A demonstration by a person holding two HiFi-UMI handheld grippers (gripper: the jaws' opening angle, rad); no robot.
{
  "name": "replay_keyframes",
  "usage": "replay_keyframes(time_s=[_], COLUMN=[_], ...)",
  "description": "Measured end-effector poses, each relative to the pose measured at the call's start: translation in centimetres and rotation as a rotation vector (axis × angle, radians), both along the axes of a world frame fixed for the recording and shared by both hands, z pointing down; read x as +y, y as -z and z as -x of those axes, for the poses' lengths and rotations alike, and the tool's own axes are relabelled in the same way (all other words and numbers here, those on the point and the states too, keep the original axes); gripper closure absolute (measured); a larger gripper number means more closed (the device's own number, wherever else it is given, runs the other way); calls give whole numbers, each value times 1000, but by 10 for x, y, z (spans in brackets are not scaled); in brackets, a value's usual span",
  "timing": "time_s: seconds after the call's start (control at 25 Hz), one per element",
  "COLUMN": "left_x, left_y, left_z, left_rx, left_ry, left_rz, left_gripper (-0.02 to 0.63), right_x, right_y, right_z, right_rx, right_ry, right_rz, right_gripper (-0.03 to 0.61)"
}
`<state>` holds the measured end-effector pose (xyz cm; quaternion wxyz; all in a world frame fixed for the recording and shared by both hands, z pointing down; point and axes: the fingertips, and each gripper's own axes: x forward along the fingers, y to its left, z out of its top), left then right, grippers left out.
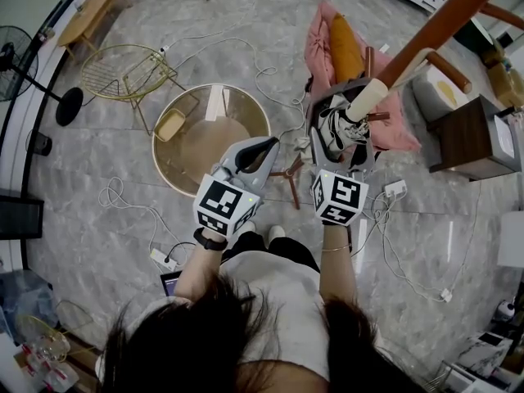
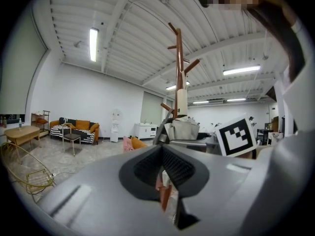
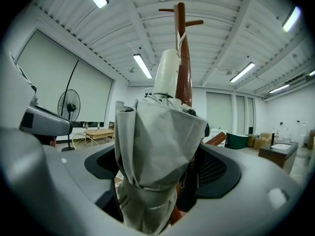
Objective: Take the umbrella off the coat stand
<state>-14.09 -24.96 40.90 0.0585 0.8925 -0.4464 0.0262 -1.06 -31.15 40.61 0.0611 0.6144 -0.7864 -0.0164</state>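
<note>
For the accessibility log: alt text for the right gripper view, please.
A folded grey umbrella sits clamped between the jaws of the right gripper. Its cream handle points up in front of the brown coat stand, under a ribbed white ceiling.

Underfoot, grey marble-look floor [image 1: 98, 178], white cables [image 1: 262, 76] looping across. Round glass-topped table [image 1: 211, 137] near the floor's middle, gold wire chair [image 1: 123, 72] just beside it. Black pedestal fan [image 1: 16, 64] at the floor's left edge, light wooden table [image 1: 90, 11] toward its far left corner. Dark wood cabinet [image 1: 471, 142] at the right edge. Overhead, white ribbed ceiling [image 2: 128, 28] with lit strip lights [image 2: 93, 44]. Against the white far wall [image 2: 98, 97], striped sofa [image 2: 76, 132] with orange cushions.
</note>
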Motion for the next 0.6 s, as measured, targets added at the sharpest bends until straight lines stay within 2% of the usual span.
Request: replay_keyframes(time_s=[0.2,0.36,0.6], left_x=[1,4,3], left_y=[-5,-9,-12], left_z=[7,9,15], left_rx=[4,7,7], left_ry=[14,21,29], left_rz=[10,23,26], left_gripper=[555,555,555], right_x=[-8,-13,-20], right_y=[-2,-11,-16], right_z=[2,6,6], right_rx=[30,138,111], right_ry=[-7,-11,-3], right_rz=[-24,-19,4], right_gripper=[156,156,158])
